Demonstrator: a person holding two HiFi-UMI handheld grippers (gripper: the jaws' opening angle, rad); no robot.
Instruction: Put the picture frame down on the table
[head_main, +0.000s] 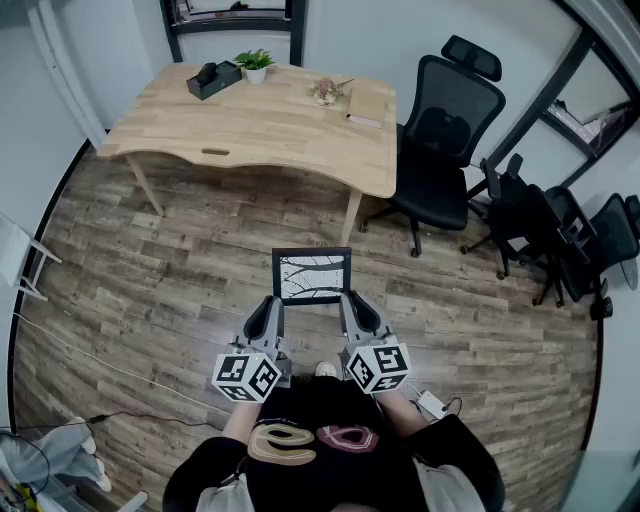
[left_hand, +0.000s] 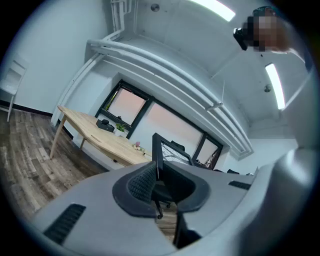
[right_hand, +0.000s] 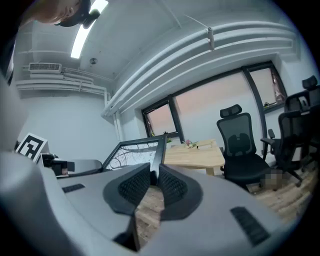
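You hold the black rectangular picture frame (head_main: 311, 277) in the air above the brown plank floor (head_main: 170, 270), left tool (head_main: 274, 310) and right tool (head_main: 350, 308) each clamped on one side edge, well apart from the light wooden worktop (head_main: 270, 130), so the whole putting-down is left.

A black picture frame (head_main: 312, 276) shows dark branches on white; the table (head_main: 260, 125) is pale wood.

Matt pale wood table (head_main: 270, 130); wood-plank floor (head_main: 180, 260).
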